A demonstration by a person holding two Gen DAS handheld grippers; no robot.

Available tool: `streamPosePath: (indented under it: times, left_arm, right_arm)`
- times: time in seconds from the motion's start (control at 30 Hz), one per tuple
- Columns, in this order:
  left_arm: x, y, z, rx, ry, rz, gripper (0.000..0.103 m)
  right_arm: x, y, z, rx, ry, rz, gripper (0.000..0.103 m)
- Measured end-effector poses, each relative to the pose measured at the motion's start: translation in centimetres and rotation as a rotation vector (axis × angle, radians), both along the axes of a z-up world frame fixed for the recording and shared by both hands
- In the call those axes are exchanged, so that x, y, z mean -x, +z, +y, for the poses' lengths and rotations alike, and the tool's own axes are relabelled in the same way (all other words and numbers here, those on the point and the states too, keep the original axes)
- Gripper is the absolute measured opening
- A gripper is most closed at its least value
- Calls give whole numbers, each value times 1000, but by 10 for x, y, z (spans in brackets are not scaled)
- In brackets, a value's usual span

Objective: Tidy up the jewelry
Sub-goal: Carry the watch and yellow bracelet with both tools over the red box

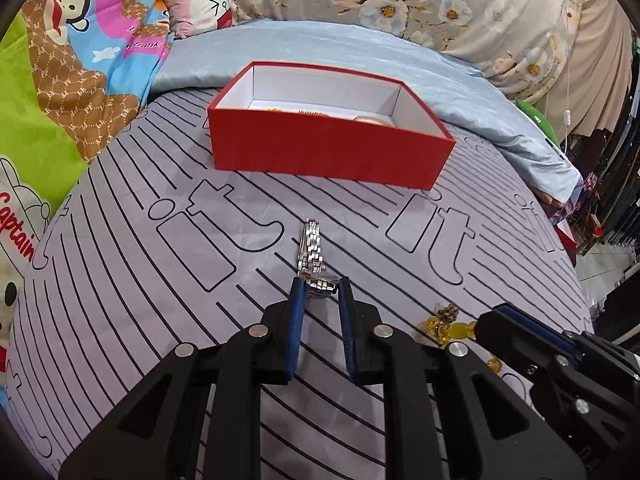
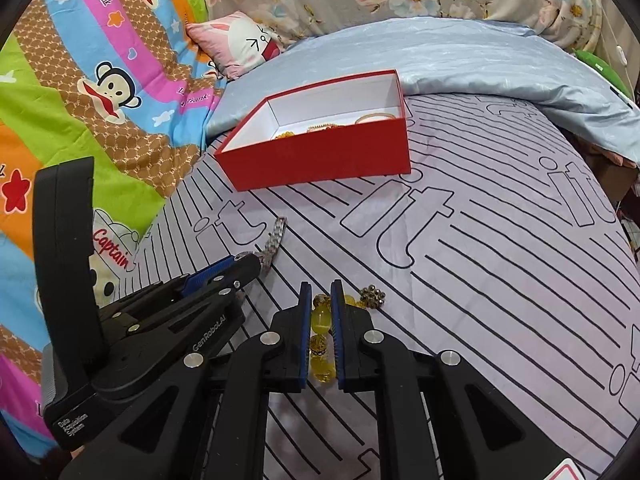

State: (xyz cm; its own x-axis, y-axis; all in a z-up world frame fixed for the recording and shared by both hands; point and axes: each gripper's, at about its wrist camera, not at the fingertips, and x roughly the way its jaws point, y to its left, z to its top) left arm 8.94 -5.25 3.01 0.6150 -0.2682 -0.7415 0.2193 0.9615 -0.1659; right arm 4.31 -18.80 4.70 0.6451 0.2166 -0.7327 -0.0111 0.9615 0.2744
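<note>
My left gripper [image 1: 320, 286] is shut on the near end of a silver link bracelet [image 1: 312, 244], whose free length trails away toward the box. In the right wrist view the same bracelet [image 2: 275, 236] hangs from the left gripper's tips [image 2: 252, 260]. My right gripper [image 2: 321, 292] is shut on a yellow bead bracelet [image 2: 320, 316], with beads showing between the blue pads and a dark bead charm [image 2: 372, 295] beside the right finger. The open red box [image 1: 332, 152] [image 2: 320, 160] stands farther back on the bed, holding gold pieces and a pink bangle [image 2: 376, 117].
Everything lies on a bed with a lilac striped sheet [image 1: 160, 280]. A pale blue quilt [image 1: 320, 48] lies behind the box, a cartoon blanket [image 2: 100, 80] at the left, and a small pink pillow [image 1: 200, 0] and floral bedding [image 1: 460, 0] at the back. The bed's edge drops off at the right.
</note>
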Motion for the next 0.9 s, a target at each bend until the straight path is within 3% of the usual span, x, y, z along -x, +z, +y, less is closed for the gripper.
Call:
streamPosePath:
  times: [0.57, 0.9]
  left_arm:
    - [7, 56, 13, 50, -11, -97, 14]
    - [-9, 92, 39, 44, 17, -167, 14]
  right_arm:
    - [0, 45, -3, -4, 13, -99, 10]
    - [-17, 74, -10, 3, 20, -152, 9]
